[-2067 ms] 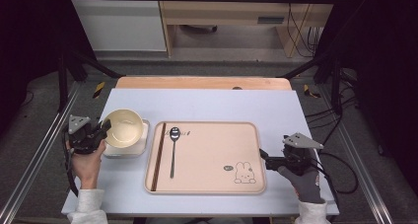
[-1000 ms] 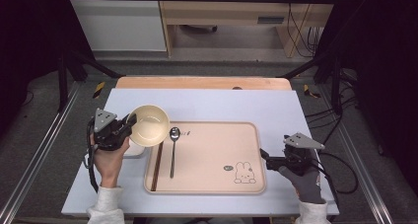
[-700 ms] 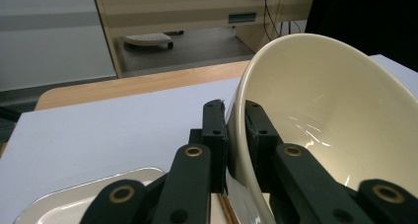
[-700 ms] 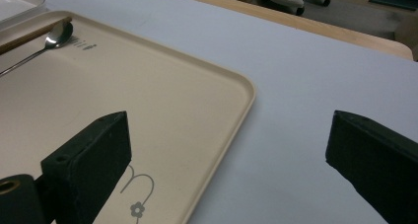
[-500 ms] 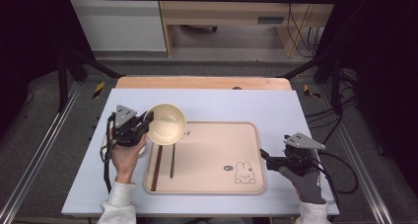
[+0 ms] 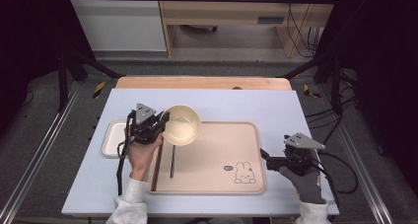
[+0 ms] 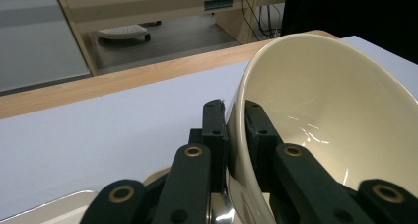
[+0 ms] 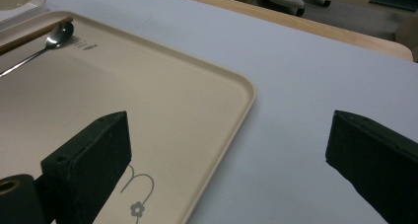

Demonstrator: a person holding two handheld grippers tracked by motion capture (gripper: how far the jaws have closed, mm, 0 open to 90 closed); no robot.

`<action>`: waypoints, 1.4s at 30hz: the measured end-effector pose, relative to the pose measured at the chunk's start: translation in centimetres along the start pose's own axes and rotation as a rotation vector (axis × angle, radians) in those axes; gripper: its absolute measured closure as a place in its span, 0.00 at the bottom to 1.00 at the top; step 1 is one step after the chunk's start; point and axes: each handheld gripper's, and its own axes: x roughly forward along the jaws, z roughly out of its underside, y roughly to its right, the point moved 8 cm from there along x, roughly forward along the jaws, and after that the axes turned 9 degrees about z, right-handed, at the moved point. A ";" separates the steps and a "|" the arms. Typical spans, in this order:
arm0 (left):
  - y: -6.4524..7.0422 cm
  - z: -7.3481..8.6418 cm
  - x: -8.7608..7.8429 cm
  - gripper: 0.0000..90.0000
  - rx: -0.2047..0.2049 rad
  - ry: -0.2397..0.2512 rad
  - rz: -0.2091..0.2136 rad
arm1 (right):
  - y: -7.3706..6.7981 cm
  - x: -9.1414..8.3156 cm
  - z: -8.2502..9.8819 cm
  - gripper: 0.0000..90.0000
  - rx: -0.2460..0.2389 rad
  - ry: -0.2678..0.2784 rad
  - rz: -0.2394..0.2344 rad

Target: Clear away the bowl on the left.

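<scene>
Cream bowl (image 6: 181,125) clamped by the left tongs (image 6: 162,121) above the tray's left end.

The left tongs pinch the bowl's rim, one jaw inside the wall and one outside, as the left gripper view shows (image 7: 315,120); the bowl is tilted, its opening facing up and toward 3 o'clock. It hangs over the beige tray (image 6: 246,187) at the tray's 10 o'clock corner, above the spoon (image 6: 172,162) and the chopsticks (image 6: 155,169) lying along the tray's left side. A small white tray (image 6: 109,139) sits on the tabletop (image 6: 256,103) at 9 o'clock of the bowl. The right tongs (image 6: 266,157) stand wide apart, gripping nothing, at the beige tray's 4 o'clock edge near its rabbit print (image 6: 243,172).
</scene>
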 end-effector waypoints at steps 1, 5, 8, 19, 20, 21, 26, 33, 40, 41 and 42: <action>0.2 0.0 0.2 0.91 0.003 -0.005 0.005 | 0.0 0.0 0.0 0.04 -0.002 0.001 0.001; 0.9 -0.1 1.1 0.91 0.009 -0.019 0.018 | 0.0 -0.1 0.0 0.04 0.001 0.002 -0.002; 1.3 0.0 1.8 0.91 0.017 -0.030 0.023 | 0.1 -0.2 -0.1 0.04 0.003 0.006 -0.001; 2.0 0.6 4.1 0.91 0.020 -0.075 0.038 | 0.0 -0.1 -0.1 0.04 0.007 0.004 -0.006; 2.0 0.7 4.3 0.91 0.018 -0.077 0.038 | 0.0 -0.1 0.0 0.04 0.001 0.003 -0.005; 1.9 0.7 4.6 0.91 0.018 -0.079 0.036 | 0.0 -0.1 0.0 0.04 -0.001 0.003 -0.006; 1.6 1.1 5.8 0.91 0.012 -0.112 0.032 | 0.0 -0.2 -0.1 0.04 0.006 0.005 -0.008; 1.5 2.2 7.7 0.91 -0.002 -0.151 0.031 | 0.0 -0.1 0.0 0.04 0.000 0.003 -0.010; 0.9 3.2 8.9 0.91 -0.014 -0.194 0.024 | 0.1 -0.2 -0.1 0.04 0.006 0.007 -0.009; 0.8 3.3 9.0 0.91 -0.019 -0.194 0.024 | 0.1 -0.2 -0.1 0.04 0.007 0.006 -0.010; 0.8 3.5 9.1 0.91 -0.013 -0.205 0.026 | 0.1 -0.2 -0.1 0.04 0.007 0.007 -0.010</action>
